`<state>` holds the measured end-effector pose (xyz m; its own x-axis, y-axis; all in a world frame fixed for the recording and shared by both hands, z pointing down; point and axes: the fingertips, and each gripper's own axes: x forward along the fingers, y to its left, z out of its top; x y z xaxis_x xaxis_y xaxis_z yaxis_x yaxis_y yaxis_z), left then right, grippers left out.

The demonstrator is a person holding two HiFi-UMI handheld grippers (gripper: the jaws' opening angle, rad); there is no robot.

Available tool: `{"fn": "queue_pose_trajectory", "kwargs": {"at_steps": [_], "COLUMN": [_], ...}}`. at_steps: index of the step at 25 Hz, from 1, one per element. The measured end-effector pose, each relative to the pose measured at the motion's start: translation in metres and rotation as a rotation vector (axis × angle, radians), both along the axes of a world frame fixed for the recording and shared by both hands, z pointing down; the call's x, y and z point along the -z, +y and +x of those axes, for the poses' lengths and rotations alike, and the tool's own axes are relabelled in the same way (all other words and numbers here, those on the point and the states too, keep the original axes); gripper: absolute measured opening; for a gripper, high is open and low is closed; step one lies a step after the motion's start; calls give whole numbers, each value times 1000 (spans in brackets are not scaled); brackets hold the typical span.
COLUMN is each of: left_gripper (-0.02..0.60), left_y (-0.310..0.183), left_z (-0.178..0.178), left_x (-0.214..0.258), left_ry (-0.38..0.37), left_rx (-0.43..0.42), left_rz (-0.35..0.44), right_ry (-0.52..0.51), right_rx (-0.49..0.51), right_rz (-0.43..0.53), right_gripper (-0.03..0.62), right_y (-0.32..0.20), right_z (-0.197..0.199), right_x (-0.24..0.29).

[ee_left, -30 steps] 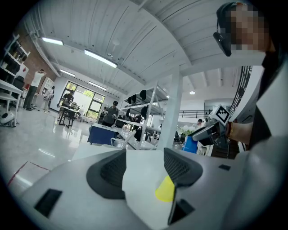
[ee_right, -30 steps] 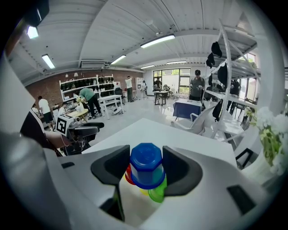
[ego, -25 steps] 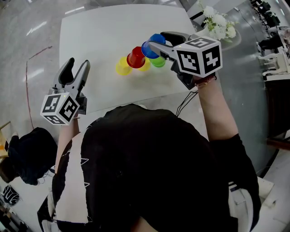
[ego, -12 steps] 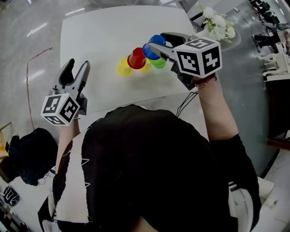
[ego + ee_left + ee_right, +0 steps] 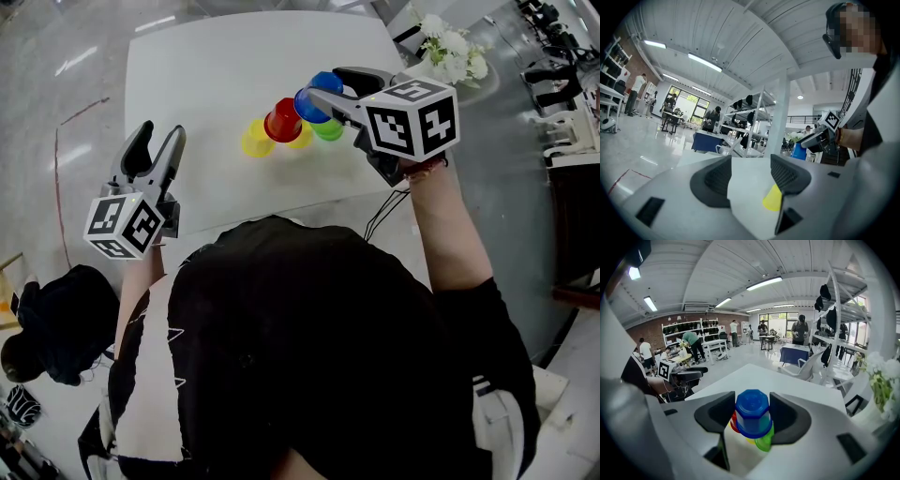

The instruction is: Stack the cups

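Right gripper [image 5: 326, 84] is clamped on the blue cup [image 5: 317, 97]. In the right gripper view both pads press the sides of the blue cup [image 5: 752, 413], with its closed base toward the camera and its rim facing away. The cup is held over the group of cups on the white worktop [image 5: 216, 84]; can't tell if it touches any of them.

The group sits in the right half of the worktop, nearer the near edge than the far one. The red cup [image 5: 282, 119] is in the middle, the yellow cup [image 5: 253, 141] is just beside it on the left, and the green cup [image 5: 328, 129] is on the right, partly under the blue one. A yellow patch [image 5: 301, 139] shows between red and green; unclear if it is a separate cup.

Left gripper [image 5: 159, 136] has its jaws apart with nothing between the pads. It is held level at the worktop's near left corner, well apart from the cups. The left gripper view looks along the bare worktop to the yellow cup [image 5: 773, 199] in the distance.

White flowers [image 5: 450, 42] stand off the far right corner.
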<state>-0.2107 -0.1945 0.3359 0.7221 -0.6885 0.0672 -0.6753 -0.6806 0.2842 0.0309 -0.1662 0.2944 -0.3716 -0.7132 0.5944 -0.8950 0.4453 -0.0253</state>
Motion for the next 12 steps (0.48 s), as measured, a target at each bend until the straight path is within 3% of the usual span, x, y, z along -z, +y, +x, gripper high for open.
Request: {"fn": "queue_pose_trajectory", "kwargs": {"at_steps": [12], "left_gripper": [270], "left_y": [3], "left_z": [1], "left_x": [1], "left_ry": [1], "left_rx": [-4], "left_rz": [2], "right_ry": [-11], "right_rx": [-3], "right_rz": [-4], "right_gripper": [236], "right_y": [2], "right_z": [0], "right_x": [-2]}}
